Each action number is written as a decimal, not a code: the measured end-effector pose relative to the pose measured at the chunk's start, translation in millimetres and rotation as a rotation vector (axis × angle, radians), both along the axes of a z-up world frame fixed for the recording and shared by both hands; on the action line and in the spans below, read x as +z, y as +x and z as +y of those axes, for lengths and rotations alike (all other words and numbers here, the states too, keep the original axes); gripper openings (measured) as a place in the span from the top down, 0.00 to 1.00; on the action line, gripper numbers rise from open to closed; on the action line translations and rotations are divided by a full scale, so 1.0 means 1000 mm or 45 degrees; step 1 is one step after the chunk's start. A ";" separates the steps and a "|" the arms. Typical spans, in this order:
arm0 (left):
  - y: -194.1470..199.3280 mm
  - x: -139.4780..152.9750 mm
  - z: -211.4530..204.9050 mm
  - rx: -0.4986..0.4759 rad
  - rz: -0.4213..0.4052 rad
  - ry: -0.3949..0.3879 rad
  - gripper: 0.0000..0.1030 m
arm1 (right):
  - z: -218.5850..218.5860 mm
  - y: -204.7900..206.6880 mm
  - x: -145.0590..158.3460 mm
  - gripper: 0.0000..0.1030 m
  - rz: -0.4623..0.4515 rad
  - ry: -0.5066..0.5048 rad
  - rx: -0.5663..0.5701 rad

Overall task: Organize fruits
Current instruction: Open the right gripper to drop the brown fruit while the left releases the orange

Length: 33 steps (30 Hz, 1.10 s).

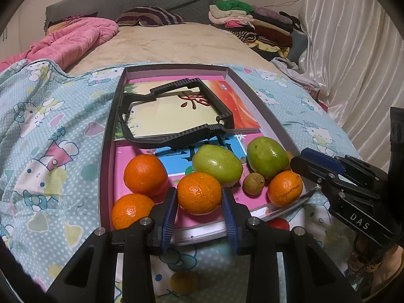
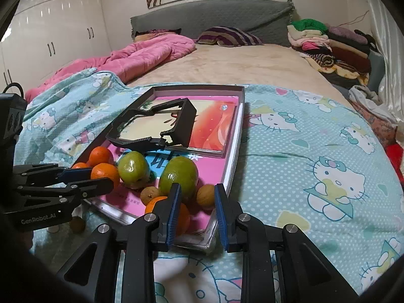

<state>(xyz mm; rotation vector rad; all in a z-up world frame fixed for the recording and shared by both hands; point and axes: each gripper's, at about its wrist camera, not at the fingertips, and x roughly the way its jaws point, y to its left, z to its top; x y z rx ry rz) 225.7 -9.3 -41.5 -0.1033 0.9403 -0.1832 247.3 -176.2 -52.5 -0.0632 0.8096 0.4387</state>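
A shallow grey tray point(image 1: 107, 136) lies on the bed with books in it. At its near end sit several oranges, two green fruits point(image 1: 216, 164) point(image 1: 267, 157) and small brown fruits point(image 1: 253, 183). My left gripper point(image 1: 199, 197) is open, its blue pads on either side of an orange point(image 1: 199, 192), which rests on a pink book. My right gripper point(image 2: 197, 197) is open at the tray's near corner, with a brown fruit point(image 2: 205, 197) between its fingertips and an orange point(image 2: 185, 214) behind its left finger. The right gripper also shows in the left wrist view point(image 1: 313, 164).
A black plastic frame point(image 1: 174, 116) lies on the books in the middle of the tray. The tray rests on a Hello Kitty blanket point(image 2: 315, 156). A pink quilt point(image 1: 75, 43) lies far left, folded clothes point(image 1: 252, 25) far right. A small brown fruit point(image 2: 77, 224) lies off the tray.
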 end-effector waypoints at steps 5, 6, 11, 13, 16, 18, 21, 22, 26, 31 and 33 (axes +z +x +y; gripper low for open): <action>0.000 0.000 -0.001 -0.002 0.000 0.001 0.65 | -0.001 -0.003 0.002 0.64 0.002 -0.005 -0.005; 0.000 0.000 -0.002 -0.004 0.002 0.002 0.65 | -0.002 -0.003 0.002 0.64 0.003 -0.004 -0.008; -0.001 -0.001 -0.004 -0.006 0.008 0.010 0.65 | -0.005 -0.003 0.002 0.62 0.013 0.008 -0.016; -0.001 -0.001 -0.004 -0.009 0.011 0.007 0.65 | -0.006 -0.003 0.002 0.59 0.015 0.010 -0.018; -0.002 -0.001 -0.003 -0.009 0.015 0.007 0.64 | -0.007 -0.005 0.003 0.52 0.015 0.014 -0.016; -0.003 -0.001 -0.003 -0.003 0.014 0.009 0.64 | -0.007 -0.005 0.003 0.51 0.016 0.016 -0.014; -0.005 0.001 -0.001 0.006 0.006 0.003 0.61 | -0.006 -0.006 0.003 0.48 0.015 0.015 -0.011; -0.005 0.002 0.000 0.004 0.003 -0.003 0.59 | -0.007 -0.006 0.003 0.47 0.017 0.015 -0.009; -0.008 0.007 0.003 0.011 -0.011 -0.006 0.56 | -0.007 -0.007 0.003 0.46 0.018 0.018 -0.007; -0.012 0.013 0.004 0.014 -0.029 -0.012 0.51 | -0.008 -0.010 0.006 0.44 0.006 0.028 -0.009; -0.014 0.016 0.004 0.016 -0.041 -0.016 0.42 | -0.009 -0.011 0.008 0.42 -0.002 0.034 -0.010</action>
